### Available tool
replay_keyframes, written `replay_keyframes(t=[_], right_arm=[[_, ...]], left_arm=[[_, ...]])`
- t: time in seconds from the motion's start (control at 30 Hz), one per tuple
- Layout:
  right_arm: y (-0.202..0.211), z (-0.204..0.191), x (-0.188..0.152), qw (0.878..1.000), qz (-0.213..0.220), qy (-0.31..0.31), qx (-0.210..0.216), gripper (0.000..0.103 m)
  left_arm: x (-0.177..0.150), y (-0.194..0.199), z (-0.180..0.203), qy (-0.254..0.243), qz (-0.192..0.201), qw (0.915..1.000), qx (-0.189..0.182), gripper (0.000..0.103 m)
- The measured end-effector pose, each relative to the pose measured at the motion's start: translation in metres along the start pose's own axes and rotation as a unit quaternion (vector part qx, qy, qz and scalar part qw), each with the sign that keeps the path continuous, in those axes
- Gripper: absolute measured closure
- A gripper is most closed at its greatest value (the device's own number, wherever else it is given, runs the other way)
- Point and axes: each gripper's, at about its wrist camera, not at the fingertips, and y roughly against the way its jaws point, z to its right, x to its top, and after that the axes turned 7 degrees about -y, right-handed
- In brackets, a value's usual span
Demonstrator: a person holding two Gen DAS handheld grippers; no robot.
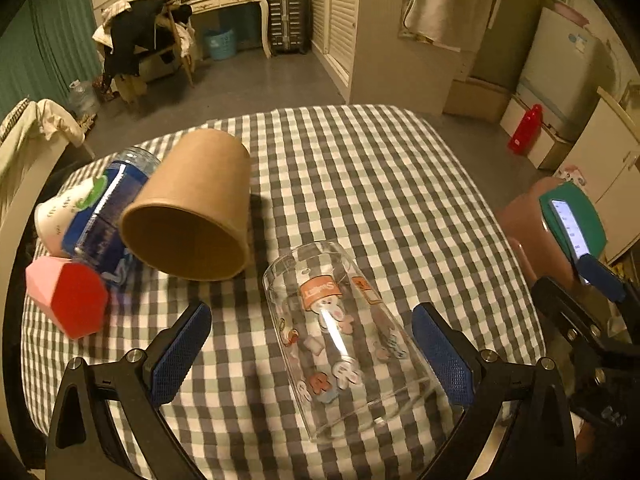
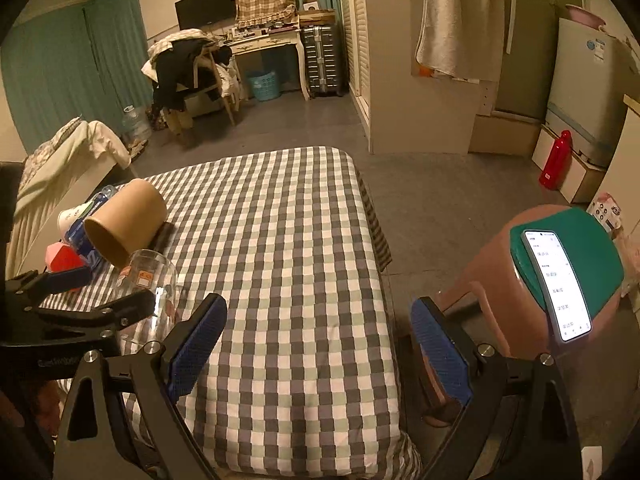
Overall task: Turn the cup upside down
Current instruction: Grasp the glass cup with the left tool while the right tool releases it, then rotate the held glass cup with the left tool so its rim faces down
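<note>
A clear glass cup [image 1: 344, 340] stands mouth-down on the checked tablecloth [image 1: 360, 168], between the widely parted fingers of the left gripper [image 1: 312, 354], neither pad touching it; the right gripper [image 2: 316, 344], jaws spread, holds nothing

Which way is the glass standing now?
Upside down. The glass stands on the checked cloth with its printed figures inverted, between the open left gripper fingers, untouched.

One glass cup [image 1: 340, 340], one paper cup [image 1: 192, 216], one bottle [image 1: 108, 208], one phone [image 2: 558, 284].
</note>
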Motion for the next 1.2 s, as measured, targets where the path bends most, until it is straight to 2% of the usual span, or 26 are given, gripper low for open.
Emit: replay_keyframes(t=[0.17, 0.27, 0.33, 0.4, 0.57, 0.73, 0.87, 1.03, 1.2], right_arm=[[-0.001, 0.001, -0.002, 1.0, -0.003, 0.0, 0.001, 0.009], [-0.002, 0.001, -0.003, 1.0, -0.006, -0.002, 0.002, 0.009], [-0.003, 0.0, -0.003, 1.0, -0.007, -0.002, 0.003, 0.009], [-0.004, -0.001, -0.003, 1.0, -0.009, -0.002, 0.005, 0.009], [-0.005, -0.006, -0.005, 1.0, -0.013, 0.002, 0.009, 0.009], [-0.002, -0.01, -0.007, 1.0, -0.013, 0.004, 0.011, 0.009], [-0.001, -0.014, -0.007, 1.0, -0.013, 0.007, 0.008, 0.009], [-0.001, -0.02, -0.009, 1.0, -0.013, 0.012, 0.001, 0.009], [-0.001, -0.021, -0.01, 1.0, -0.014, 0.014, -0.007, 0.009]], left_arm=[[0.012, -0.012, 0.001, -0.006, -0.014, 0.9997, -0.016, 0.002], [0.018, -0.022, -0.003, -0.01, -0.032, 0.9992, -0.022, 0.017], [0.02, -0.03, -0.008, 0.0, -0.049, 0.9977, -0.047, 0.026], [0.02, -0.035, -0.012, 0.009, -0.062, 0.996, -0.064, 0.027], [0.019, -0.03, -0.014, -0.007, -0.066, 0.9954, -0.069, 0.03], [0.018, -0.004, -0.022, -0.018, -0.008, 0.9995, -0.025, 0.033], [0.019, 0.008, -0.021, -0.03, 0.047, 0.9984, 0.011, 0.033], [0.012, 0.01, -0.014, -0.039, 0.125, 0.9894, 0.063, 0.034], [-0.004, 0.014, -0.009, -0.054, 0.166, 0.9815, 0.079, 0.034]])
